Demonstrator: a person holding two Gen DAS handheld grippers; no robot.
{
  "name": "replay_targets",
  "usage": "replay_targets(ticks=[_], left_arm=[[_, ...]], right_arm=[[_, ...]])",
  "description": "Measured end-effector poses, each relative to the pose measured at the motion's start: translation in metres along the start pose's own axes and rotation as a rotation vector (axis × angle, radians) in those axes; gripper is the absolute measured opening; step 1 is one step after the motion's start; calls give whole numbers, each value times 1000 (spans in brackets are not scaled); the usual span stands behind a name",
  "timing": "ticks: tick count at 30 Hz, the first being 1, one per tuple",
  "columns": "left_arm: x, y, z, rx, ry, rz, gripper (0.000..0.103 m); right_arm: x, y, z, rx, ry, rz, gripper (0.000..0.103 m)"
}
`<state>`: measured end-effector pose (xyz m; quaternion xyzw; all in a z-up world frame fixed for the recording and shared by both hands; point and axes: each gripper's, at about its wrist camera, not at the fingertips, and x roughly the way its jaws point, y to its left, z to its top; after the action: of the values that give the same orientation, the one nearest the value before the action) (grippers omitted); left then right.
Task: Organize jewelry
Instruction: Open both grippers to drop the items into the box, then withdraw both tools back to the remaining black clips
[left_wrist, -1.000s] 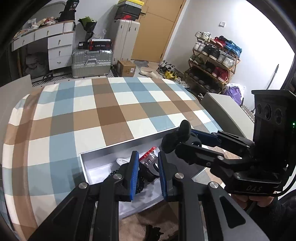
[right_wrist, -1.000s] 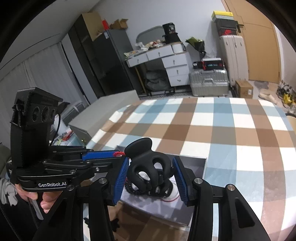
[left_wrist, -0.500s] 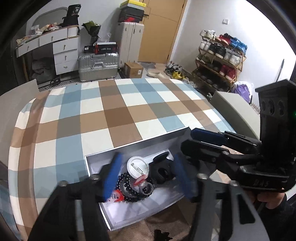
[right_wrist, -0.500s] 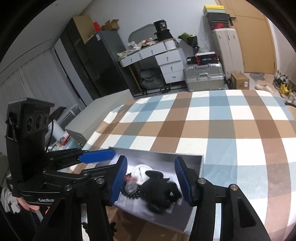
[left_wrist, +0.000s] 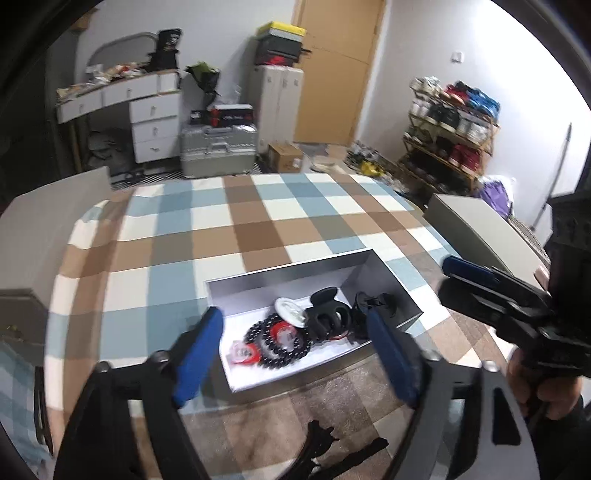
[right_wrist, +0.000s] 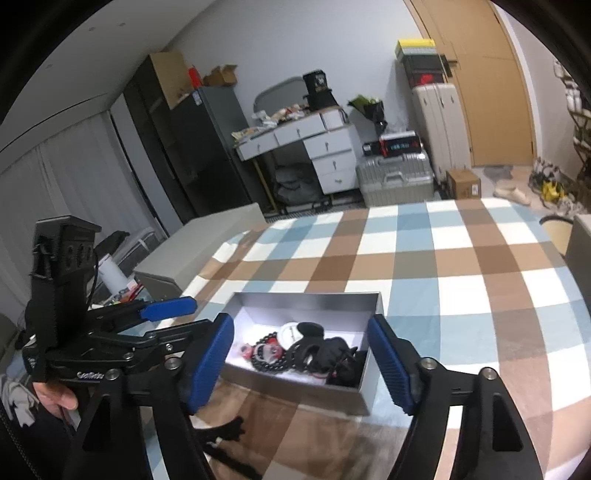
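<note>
A checked cloth (left_wrist: 258, 236) in blue, brown and white covers the table (right_wrist: 461, 266); a shallow grey box (left_wrist: 295, 269) lies on it near the front edge, open at the top; a black clip (left_wrist: 317, 435) lies on the cloth just in front of the box, partly hidden; the cloth beyond the box is bare.

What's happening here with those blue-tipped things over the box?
A person is sorting jewelry with two hand-held tongs. The grey box on the checked tablecloth already holds a black hair claw, a black bead bracelet and a white round badge. Left tongs and right tongs hang over the box, jaws opening, with nothing gripped.
</note>
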<state>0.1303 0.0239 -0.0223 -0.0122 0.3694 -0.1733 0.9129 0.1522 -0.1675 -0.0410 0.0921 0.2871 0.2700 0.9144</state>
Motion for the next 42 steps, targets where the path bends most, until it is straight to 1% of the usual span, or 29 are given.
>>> replay_targets(ticks=[1,3,6,7,9,11,15,16,18,20,22,23,27,29,30,31,33,35,36,37,39,41,42], left_arm=[[-4,2,-2,-14,-10,7,82],[-8,4,-6,-41,-13,21,82],[-14,8,-15,-65,-21,77,82],[-17,10,-19,-73,-29,95,82],[-22,11,-27,-70,-41,128,83],[-23,11,-34,-69,-41,161,86],[-27,15,-49,-76,-30,197,87],[-28,17,-53,-83,-32,199,87],[-31,21,-60,-98,-30,179,87],[-34,23,-68,-106,-25,163,91],[-38,29,-77,-118,-33,175,97],[-40,31,-80,-126,-36,182,98],[-45,45,-91,-176,-31,188,98],[-46,49,-95,-181,-26,191,98],[-47,49,-97,-180,-24,193,98],[-48,50,-98,-178,-23,194,98],[-51,51,-102,-172,-25,188,98],[-52,50,-105,-154,-20,183,98],[-53,49,-107,-146,-17,188,98],[-53,50,-109,-143,-15,192,98],[-54,52,-111,-145,-14,185,98],[-54,55,-113,-150,-18,174,98],[-55,55,-114,-148,-23,158,98]], right_arm=[[-4,3,-2,-6,-5,-2,81],[-13,10,-10,-27,-16,-2,83],[-26,22,-23,-83,-40,-3,85],[-29,26,-27,-101,-43,6,90],[-32,34,-37,-134,-31,27,93],[-29,41,-45,-164,0,41,93],[-12,53,-65,-214,87,83,93],[-7,57,-71,-233,109,87,93],[2,65,-80,-275,151,86,93],[12,73,-89,-328,190,87,93],[20,79,-96,-369,221,91,93],[26,81,-99,-387,240,95,93],[45,83,-105,-413,298,96,91],[54,84,-103,-407,326,102,87],[55,85,-103,-414,329,96,81],[57,85,-102,-424,333,90,77],[59,88,-103,-452,358,90,77],[60,91,-105,-475,369,88,74],[61,92,-106,-484,376,86,69],[62,94,-107,-501,384,76,60],[62,98,-110,-540,386,54,48],[64,101,-114,-552,405,61,41],[66,102,-114,-549,412,62,35]])
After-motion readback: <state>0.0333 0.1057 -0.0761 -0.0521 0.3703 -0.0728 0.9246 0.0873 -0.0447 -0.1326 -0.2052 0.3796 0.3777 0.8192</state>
